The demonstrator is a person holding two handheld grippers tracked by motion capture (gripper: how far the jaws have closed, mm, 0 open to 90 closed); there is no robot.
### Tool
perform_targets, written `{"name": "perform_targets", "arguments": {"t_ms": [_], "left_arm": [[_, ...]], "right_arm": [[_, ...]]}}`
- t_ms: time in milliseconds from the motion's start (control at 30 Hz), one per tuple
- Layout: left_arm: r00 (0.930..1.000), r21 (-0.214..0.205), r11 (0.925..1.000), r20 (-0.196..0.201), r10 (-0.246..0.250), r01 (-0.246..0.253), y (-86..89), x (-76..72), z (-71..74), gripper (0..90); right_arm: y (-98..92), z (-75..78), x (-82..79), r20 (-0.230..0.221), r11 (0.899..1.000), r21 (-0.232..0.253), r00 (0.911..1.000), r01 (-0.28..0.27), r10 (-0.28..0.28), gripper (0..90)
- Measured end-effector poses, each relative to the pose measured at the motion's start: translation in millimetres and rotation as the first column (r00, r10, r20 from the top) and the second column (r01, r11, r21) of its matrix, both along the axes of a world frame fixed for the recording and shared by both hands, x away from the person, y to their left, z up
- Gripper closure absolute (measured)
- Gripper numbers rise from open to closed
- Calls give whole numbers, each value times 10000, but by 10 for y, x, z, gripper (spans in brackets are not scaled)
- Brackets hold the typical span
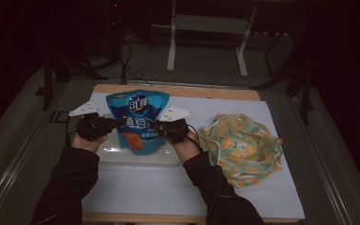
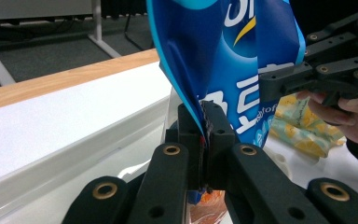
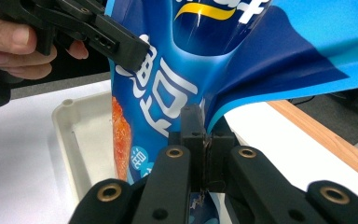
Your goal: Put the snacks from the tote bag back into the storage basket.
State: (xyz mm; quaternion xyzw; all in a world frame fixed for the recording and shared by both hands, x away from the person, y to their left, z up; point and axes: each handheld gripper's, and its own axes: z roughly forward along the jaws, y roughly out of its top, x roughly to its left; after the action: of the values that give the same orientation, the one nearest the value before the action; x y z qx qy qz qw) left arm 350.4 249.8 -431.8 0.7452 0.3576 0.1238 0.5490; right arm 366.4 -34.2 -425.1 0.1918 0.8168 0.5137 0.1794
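- Nearest me, my left hand-held gripper [image 2: 204, 135] has its jaws closed tight on the left side edge of the blue snack bag [image 2: 223, 60]; the film is creased where it enters the pinch.
- My right hand-held gripper [image 3: 205, 140] is likewise clamped shut, on the opposite side edge of the blue snack bag [image 3: 177, 93], with no gap between its jaws.
- From above, my left hand-held gripper [image 1: 115, 123] and my right hand-held gripper [image 1: 153, 124] flank the bag at about mid-height, and the blue snack bag [image 1: 136, 117] is held up between them over the clear tray [image 1: 136, 157], which lies left of the surface's middle, towards the near edge.
- I judge the step in hand to be a two-sided lift or placing of the bag at the tray; whether the bag's bottom touches the tray floor I cannot tell.
- The next move calls for both hands travelling together at even height, so the film neither slips from one pinch nor twists, and for letting go only once the bag rests on something.
- Further right on the white surface [image 1: 136, 187], well apart from the bag, lies a crumpled yellow-patterned cloth bag [image 1: 241, 143], untouched.
- Beyond the far edge, the floor and a metal frame [image 1: 206, 28] lie in gloom.
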Motion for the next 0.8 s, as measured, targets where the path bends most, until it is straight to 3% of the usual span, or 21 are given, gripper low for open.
{"name": "perform_targets", "arguments": {"t_ms": [233, 300, 433, 600, 800], "left_arm": [[9999, 63, 9999, -67, -123, 123, 37, 10, -147, 885], [9998, -146, 9997, -47, -190, 190, 65, 4, -173, 884], [9994, -213, 9992, -45, -334, 333, 76, -4, -187, 882], [9989, -46, 9989, -28, -460, 460, 52, -13, -171, 877], [9985, -64, 9985, -50, -540, 539, 33, -22, -171, 846]], "right_arm": [[41, -116, 6, -99, 9999, -149, 10000, -4, 2, 893], [42, -147, 0, -88, 9999, -87, 9999, -56, 55, 893], [41, -153, -18, -72, 9999, -71, 9999, -100, 99, 891], [-4, -177, -15, -471, 9996, 265, 9989, -42, 54, 890], [-33, -163, 5, -693, 9998, 212, 9976, -6, 21, 876]]}}
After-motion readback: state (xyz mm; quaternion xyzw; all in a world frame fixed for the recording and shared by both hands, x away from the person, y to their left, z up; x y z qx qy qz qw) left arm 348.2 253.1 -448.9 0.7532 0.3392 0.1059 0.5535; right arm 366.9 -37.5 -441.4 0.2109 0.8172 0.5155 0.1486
